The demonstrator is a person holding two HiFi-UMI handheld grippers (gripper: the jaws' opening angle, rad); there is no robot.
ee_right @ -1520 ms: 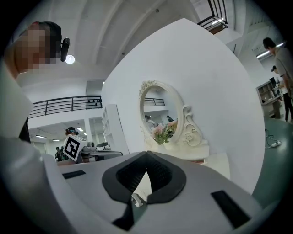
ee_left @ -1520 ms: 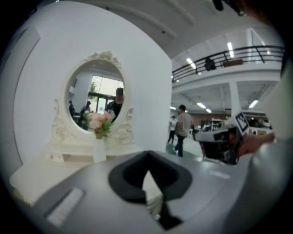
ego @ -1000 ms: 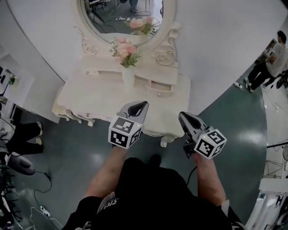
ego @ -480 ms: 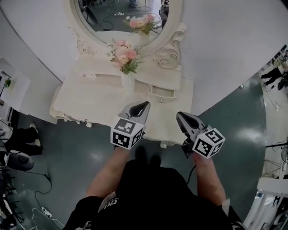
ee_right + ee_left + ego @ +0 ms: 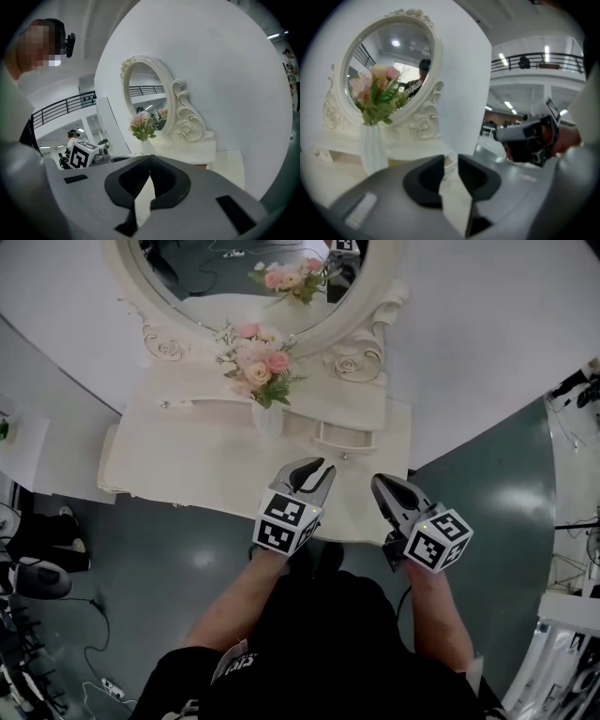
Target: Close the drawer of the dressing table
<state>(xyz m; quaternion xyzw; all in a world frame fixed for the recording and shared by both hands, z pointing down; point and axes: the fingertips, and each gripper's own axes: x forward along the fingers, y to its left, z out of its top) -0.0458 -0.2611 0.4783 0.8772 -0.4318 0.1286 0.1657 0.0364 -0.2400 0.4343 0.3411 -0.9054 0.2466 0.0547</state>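
Pulled-out drawer (image 5: 347,437) is lying just ahead, front crosswise, nearer L gripper (image 5: 313,468), whose empty jaws have just been opening; R gripper (image 5: 382,486) is pressed together.

Small cream drawer (image 5: 345,438) pulled out, right side of dressing table (image 5: 178,465).

right tongs (image 5: 150,158): tips together, empty | ahead: mirror (image 5: 144,93), flowers (image 5: 142,125)

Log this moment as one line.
drawer: pulled out | left gripper: jaws just opening, nothing between | right gripper: shut, empty
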